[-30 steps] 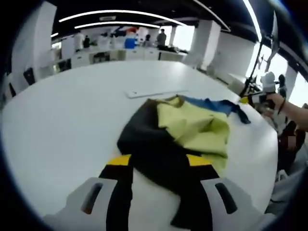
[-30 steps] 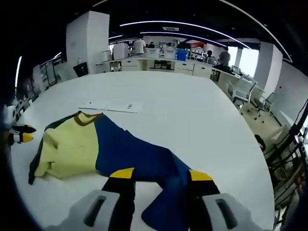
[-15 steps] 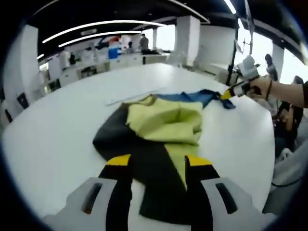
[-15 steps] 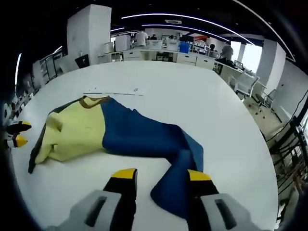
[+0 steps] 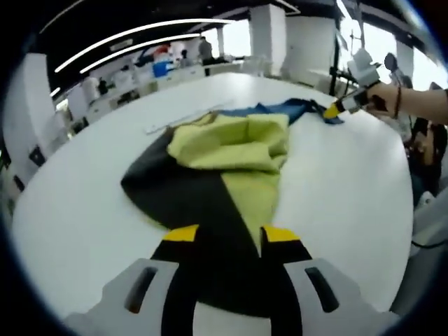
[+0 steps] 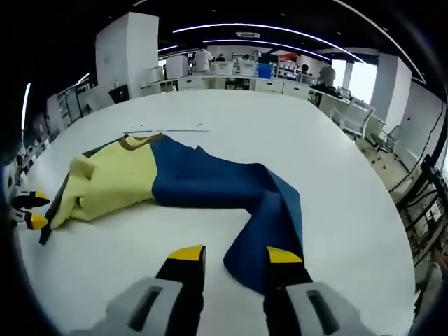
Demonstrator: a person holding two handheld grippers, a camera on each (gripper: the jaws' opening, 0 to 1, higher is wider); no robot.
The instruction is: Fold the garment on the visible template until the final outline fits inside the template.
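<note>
A garment in black, yellow and blue lies crumpled on the white table (image 5: 63,203). In the left gripper view its black part (image 5: 182,199) runs toward me and lies between the jaws of my left gripper (image 5: 231,234), which stand apart. The yellow part (image 5: 231,143) is bunched behind it. In the right gripper view the blue sleeve (image 6: 269,224) ends between the jaws of my right gripper (image 6: 235,255), also apart. The right gripper (image 5: 341,106) appears at the blue end, held by a hand. The left gripper (image 6: 26,210) sits at the black end.
A thin flat white sheet (image 6: 171,129) lies on the table (image 6: 329,161) just past the garment's collar (image 6: 133,141). The table edge curves close on the right, with office chairs (image 6: 353,126) beyond. Desks and people stand far behind.
Both cameras moved in along the garment, and both pairs of jaws have narrowed around the cloth. The blue sleeve now lies more spread out, and the black part reaches further between the left jaws.
</note>
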